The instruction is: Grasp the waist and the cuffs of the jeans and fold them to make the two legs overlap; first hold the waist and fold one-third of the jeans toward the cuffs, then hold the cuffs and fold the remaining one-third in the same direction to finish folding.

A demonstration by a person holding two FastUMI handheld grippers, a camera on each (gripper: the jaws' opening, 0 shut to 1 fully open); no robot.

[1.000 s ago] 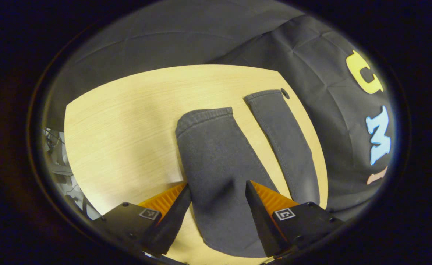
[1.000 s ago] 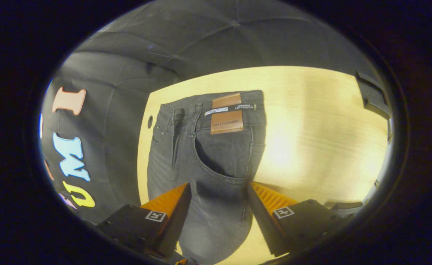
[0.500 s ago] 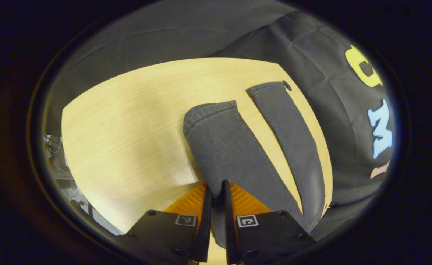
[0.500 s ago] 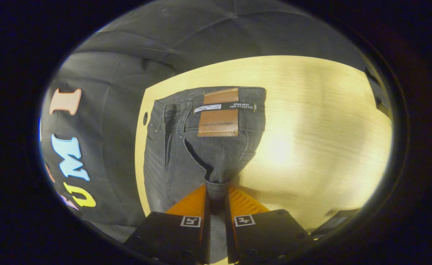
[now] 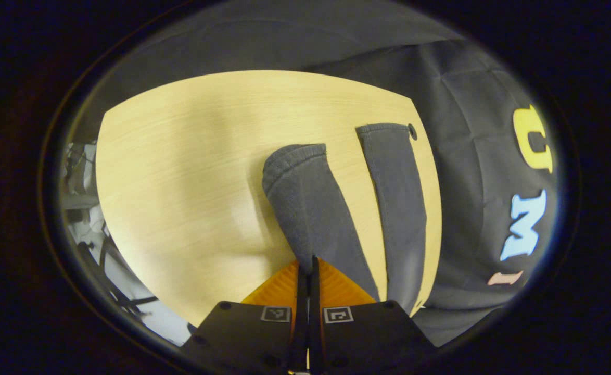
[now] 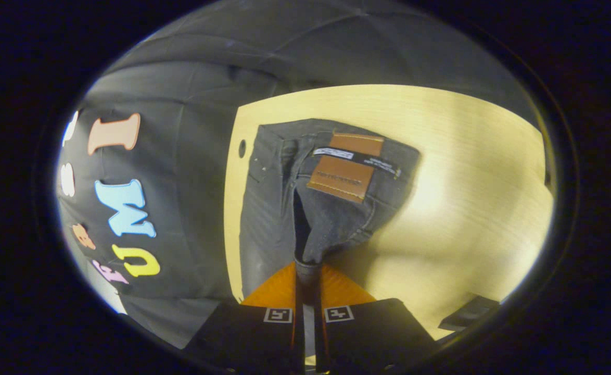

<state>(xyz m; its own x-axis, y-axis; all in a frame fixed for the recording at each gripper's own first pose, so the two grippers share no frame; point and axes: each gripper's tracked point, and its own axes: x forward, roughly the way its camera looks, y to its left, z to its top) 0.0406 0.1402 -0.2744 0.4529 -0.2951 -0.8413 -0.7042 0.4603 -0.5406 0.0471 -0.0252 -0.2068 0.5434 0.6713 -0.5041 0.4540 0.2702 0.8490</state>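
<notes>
Left gripper view: left claw (image 5: 308,268), open a second ago, now pinches the near leg (image 5: 313,208) of the jeans ahead; right claw (image 6: 308,276) likewise clamps the hip fabric (image 6: 331,219), lifting both off the bench (image 5: 180,182) so the legs can overlap.

**Left gripper pinching near jeans leg**

Left gripper (image 5: 308,271) fingers closed tight on the near leg (image 5: 310,208) fabric, leg lifted off the wooden table (image 5: 180,182). Its cuff (image 5: 292,156) is bunched. Far leg (image 5: 399,198) lies flat along the table edge, apart from the near one.
</notes>
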